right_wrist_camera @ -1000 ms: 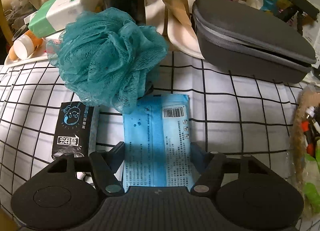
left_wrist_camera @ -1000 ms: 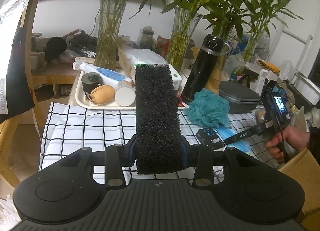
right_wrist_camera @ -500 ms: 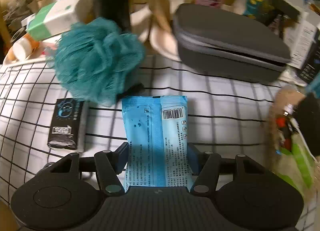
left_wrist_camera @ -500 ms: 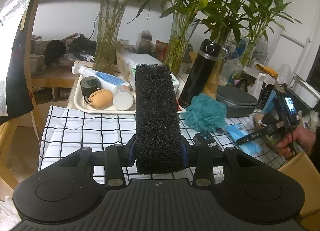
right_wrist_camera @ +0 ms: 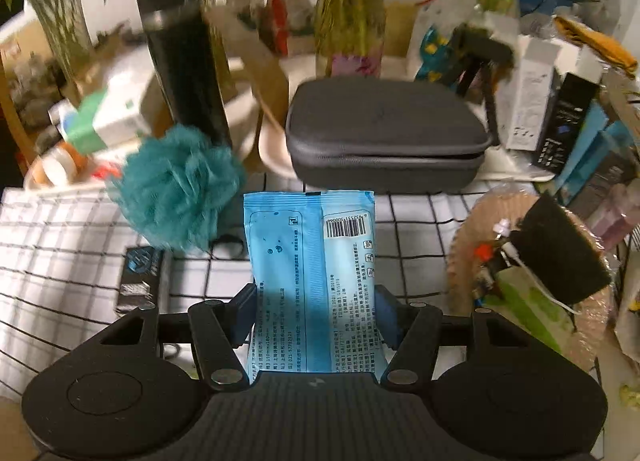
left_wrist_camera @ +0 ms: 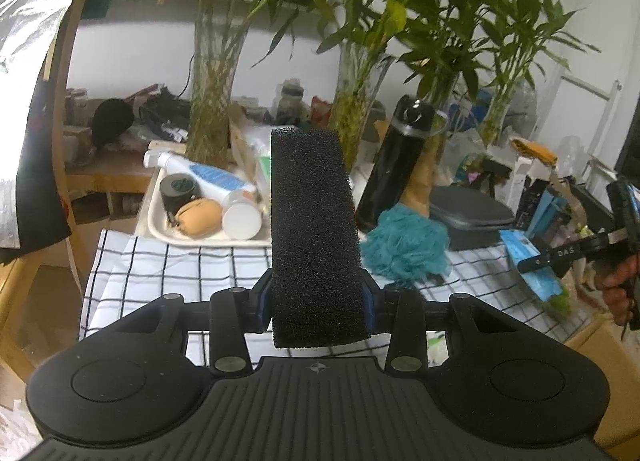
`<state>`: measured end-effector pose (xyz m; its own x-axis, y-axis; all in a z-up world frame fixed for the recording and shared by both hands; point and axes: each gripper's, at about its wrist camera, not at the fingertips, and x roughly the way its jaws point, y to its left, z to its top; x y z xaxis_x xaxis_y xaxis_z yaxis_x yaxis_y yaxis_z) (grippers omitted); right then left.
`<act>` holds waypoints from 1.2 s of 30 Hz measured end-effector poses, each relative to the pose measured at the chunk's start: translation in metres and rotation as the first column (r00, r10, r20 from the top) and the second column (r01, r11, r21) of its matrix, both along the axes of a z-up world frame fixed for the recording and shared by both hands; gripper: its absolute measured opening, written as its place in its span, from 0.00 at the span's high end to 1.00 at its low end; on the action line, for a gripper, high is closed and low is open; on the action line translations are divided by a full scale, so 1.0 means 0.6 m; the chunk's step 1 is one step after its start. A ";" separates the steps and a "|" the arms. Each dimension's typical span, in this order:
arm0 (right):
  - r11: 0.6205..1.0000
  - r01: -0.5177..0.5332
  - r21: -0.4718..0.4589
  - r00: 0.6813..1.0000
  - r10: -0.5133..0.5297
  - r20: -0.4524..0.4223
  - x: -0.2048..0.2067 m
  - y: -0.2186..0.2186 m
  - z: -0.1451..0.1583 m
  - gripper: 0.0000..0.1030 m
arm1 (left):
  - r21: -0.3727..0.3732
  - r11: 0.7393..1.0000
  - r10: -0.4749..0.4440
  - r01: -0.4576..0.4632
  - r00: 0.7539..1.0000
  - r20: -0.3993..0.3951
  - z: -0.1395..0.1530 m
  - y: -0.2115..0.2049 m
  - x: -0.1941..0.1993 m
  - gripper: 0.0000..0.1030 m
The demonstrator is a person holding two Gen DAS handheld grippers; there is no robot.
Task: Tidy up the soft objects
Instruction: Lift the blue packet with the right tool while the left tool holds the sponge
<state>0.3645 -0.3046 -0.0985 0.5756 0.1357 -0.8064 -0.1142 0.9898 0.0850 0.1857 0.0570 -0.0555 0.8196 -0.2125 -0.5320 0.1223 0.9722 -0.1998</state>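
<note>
A black foam sponge (left_wrist_camera: 312,221) stands upright between the pads of my left gripper (left_wrist_camera: 318,297), which is shut on its lower end above the checked cloth (left_wrist_camera: 180,273). My right gripper (right_wrist_camera: 315,309) is shut on a blue wipes packet (right_wrist_camera: 308,245) and holds it in the air above the cloth. In the left wrist view that gripper (left_wrist_camera: 560,257) hangs at the far right in a person's hand, the blue packet (left_wrist_camera: 532,265) sticking out of it. A teal bath pouf (right_wrist_camera: 176,193) lies on the cloth to the left of the packet.
A woven basket (right_wrist_camera: 472,229) at the right holds another black sponge (right_wrist_camera: 560,249) and small items. A small black packet (right_wrist_camera: 138,277) lies on the cloth. A grey case (right_wrist_camera: 384,141), a black flask (right_wrist_camera: 184,61), glass vases and a white tray (left_wrist_camera: 156,221) crowd the back.
My right gripper has risen and moved to the right, lifting the blue packet off the cloth and away from the pouf. The left gripper still holds the sponge in nearly the same place.
</note>
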 end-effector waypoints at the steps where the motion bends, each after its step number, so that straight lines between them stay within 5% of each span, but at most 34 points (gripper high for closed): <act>1: 1.000 0.003 0.013 1.000 -0.003 0.008 -0.007 -0.005 0.007 0.39 | 0.005 1.000 -0.002 0.002 1.000 0.007 0.002 -0.005 -0.001 0.61; 19: 0.987 -0.046 0.156 0.982 0.016 0.188 -0.147 -0.014 0.107 0.39 | 0.134 0.990 -0.050 0.033 0.990 0.129 0.021 -0.072 -0.032 0.61; 36: 0.964 -0.165 0.210 0.963 0.112 0.245 -0.226 0.030 0.140 0.38 | 0.074 0.996 -0.061 0.046 0.975 0.215 0.035 -0.085 -0.121 0.61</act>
<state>0.2288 -0.2864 -0.0148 0.7036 0.3910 -0.5934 -0.2915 0.9203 0.2607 0.1131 0.0058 -0.0346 0.9055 -0.2288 -0.3572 0.2079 0.9734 -0.0965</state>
